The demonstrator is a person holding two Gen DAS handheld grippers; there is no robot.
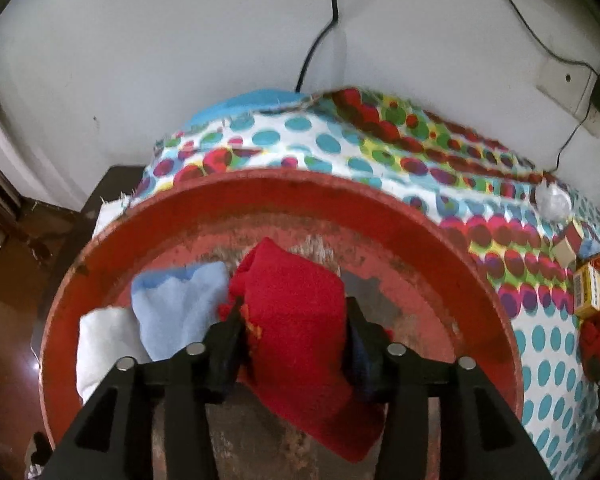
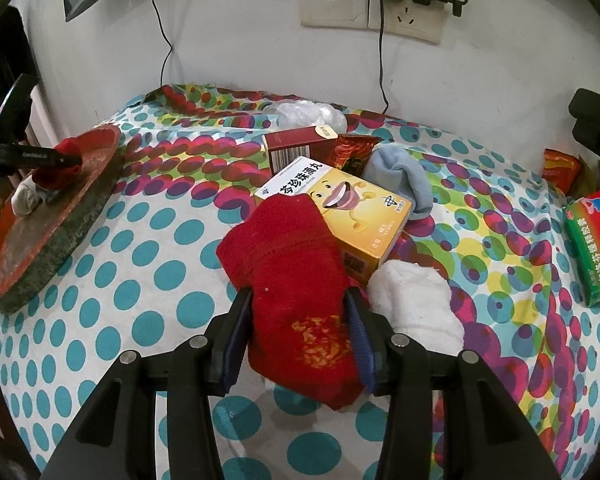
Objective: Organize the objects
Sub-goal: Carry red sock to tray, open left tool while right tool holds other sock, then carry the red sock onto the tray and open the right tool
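My left gripper [image 1: 294, 312] is shut on a red sock [image 1: 296, 300] and holds it over a round red tray [image 1: 439, 256] at the table's left end. A light blue sock [image 1: 178, 304] and a white sock [image 1: 106, 344] lie in the tray. My right gripper [image 2: 298, 304] is shut on a second red sock [image 2: 292, 280] with gold print, just above the dotted tablecloth [image 2: 140, 240]. A white sock [image 2: 415, 304] and a grey-blue sock [image 2: 403, 176] lie beside it. The tray also shows in the right wrist view [image 2: 60, 224].
A yellow medicine box [image 2: 351, 216], a dark red box [image 2: 300, 146] and a red snack packet [image 2: 353, 152] lie behind the right gripper. A green and red box [image 2: 591, 244] lies at the right edge. Crumpled clear plastic [image 2: 303, 114] and cables sit by the wall.
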